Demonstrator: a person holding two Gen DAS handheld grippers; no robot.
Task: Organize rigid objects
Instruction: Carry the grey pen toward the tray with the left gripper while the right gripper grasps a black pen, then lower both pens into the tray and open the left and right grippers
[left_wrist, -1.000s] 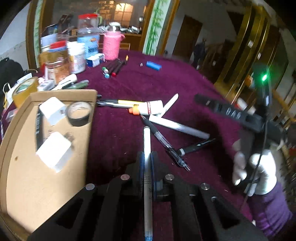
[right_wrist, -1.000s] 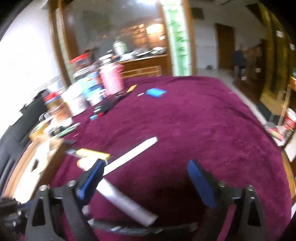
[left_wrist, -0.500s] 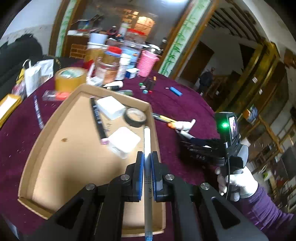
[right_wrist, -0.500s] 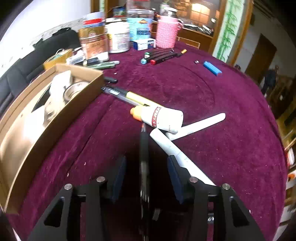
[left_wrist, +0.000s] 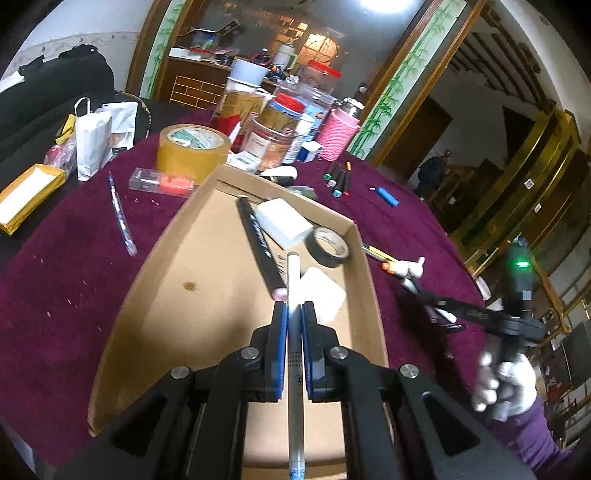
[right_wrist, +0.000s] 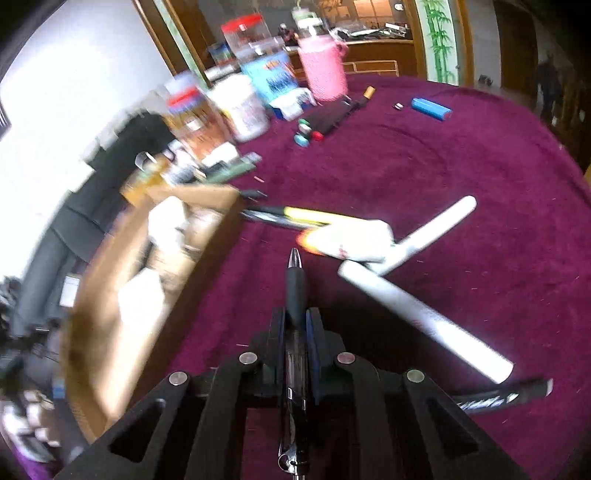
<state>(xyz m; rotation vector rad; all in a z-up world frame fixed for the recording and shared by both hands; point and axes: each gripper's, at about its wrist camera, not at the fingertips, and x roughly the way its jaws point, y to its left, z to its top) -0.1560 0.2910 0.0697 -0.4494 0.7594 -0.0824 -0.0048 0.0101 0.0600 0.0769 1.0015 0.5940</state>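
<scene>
Over the cardboard tray (left_wrist: 122, 306) the left hand-held gripper (left_wrist: 294, 314) hangs with its jaws closed on a white pen (left_wrist: 293, 295), which lies along the line of the fingers and sticks out in front of them. Its front end is above a white block (left_wrist: 325, 295) and just beside a long black marker (left_wrist: 258, 240); a roll of dark tape (left_wrist: 328, 242) and a second white block (left_wrist: 282, 219) lie further back in the tray.

Off the tray, the right hand-held gripper (right_wrist: 295, 321) is closed on a black pen (right_wrist: 295, 291), low over the purple cloth of the bench (right_wrist: 461, 155). Near its tip lie a white tube with an orange cap (right_wrist: 351, 240) and two long white sticks (right_wrist: 424, 317).

I think the first risk is at the release on the left. If the jaws open while the pen is above the white block, it may land on the block, roll, and stop across the marker instead of lying flat. It should come a little lower and more to the free cardboard.

On the right, the pen is held near its front part, and the long rear part reaches back under the hand-held gripper. It could turn between the pads when lifted, or its tip could push the tube if the hand goes forward. The tray wall (right_wrist: 207, 258) is close on the left, so a low carry could hit it.
</scene>
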